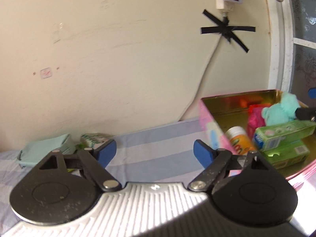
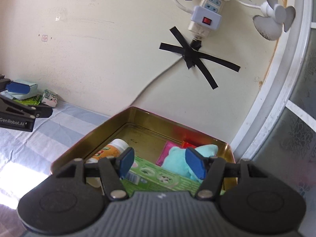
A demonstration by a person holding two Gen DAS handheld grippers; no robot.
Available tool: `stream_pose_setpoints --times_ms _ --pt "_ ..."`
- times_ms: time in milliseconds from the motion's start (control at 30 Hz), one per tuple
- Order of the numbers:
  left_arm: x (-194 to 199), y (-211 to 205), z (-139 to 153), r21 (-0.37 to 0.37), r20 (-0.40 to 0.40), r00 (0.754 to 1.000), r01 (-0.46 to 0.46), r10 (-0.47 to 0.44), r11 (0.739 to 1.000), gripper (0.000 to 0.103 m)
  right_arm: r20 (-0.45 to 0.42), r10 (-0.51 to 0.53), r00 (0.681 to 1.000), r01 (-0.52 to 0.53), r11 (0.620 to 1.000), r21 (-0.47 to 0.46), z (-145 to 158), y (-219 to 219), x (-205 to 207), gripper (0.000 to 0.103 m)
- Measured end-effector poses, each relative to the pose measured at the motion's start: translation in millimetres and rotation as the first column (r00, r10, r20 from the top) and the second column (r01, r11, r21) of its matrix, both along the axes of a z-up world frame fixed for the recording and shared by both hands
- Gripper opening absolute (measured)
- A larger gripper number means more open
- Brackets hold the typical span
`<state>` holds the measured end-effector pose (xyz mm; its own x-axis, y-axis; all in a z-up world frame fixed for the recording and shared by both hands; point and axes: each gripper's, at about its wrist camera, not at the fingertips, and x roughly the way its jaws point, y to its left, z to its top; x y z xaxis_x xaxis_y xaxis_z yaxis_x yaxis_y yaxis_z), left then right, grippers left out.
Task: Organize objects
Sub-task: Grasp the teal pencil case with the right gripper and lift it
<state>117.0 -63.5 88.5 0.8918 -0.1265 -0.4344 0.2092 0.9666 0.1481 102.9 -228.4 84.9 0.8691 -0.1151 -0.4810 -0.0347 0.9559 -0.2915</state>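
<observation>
My left gripper (image 1: 155,152) is open over the striped cloth, with nothing between its blue pads. A teal pouch (image 1: 46,151) and a patterned tissue pack (image 1: 94,138) lie just beyond its left finger, against the wall. To its right stands a gold tin (image 1: 235,98) with pink outer walls. The tin holds an orange bottle (image 1: 240,141), green boxes (image 1: 284,135), a pink packet (image 1: 254,121) and a teal plush toy (image 1: 280,110). My right gripper (image 2: 160,164) hovers open above the tin (image 2: 158,116), over a green box (image 2: 158,175). The plush toy (image 2: 177,162) sits by its right finger.
A blue-and-white striped cloth (image 2: 65,122) covers the surface. On the wall hang a white power strip (image 2: 207,13), black tape crosses (image 2: 192,56), a cable and a small white fan (image 2: 274,19). A white window frame (image 2: 282,90) runs along the right edge.
</observation>
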Motion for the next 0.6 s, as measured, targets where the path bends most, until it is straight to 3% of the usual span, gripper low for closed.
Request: stream_pose_setpoints --times_ms 167,267,367,433,500,600 --pt "10.6 77.8 -33.2 0.009 -0.044 0.989 -0.139 0.139 0.990 0.087 -0.013 0.078 0.997 -0.079 0.996 -0.030 5.0 49.8 8.7 0.060" --pt "18.6 122.9 -51.9 0.018 -0.050 0.971 -0.234 0.235 0.972 0.088 -0.033 0.151 0.988 -0.150 0.989 0.017 6.6 80.2 17.6 0.061" --pt "28.4 164.0 -68.7 0.012 -0.066 0.937 -0.342 0.342 0.940 0.087 -0.069 0.231 0.970 -0.224 0.969 0.102 3.2 115.1 31.8 0.062" --pt "35.4 193.5 -76.7 -0.066 -0.138 0.908 -0.406 0.395 0.911 0.085 -0.096 0.285 0.954 -0.266 0.949 0.167 -2.2 138.9 45.5 0.063" --pt "29.8 217.0 -75.1 -0.190 -0.164 0.901 -0.428 0.401 0.883 0.087 -0.127 0.321 0.939 -0.287 0.930 0.228 -11.4 165.8 61.5 0.065" --pt "26.7 221.3 -74.0 -0.176 -0.150 0.891 -0.452 0.430 0.875 0.087 -0.160 0.350 0.923 -0.291 0.907 0.305 -24.2 203.4 87.3 0.066"
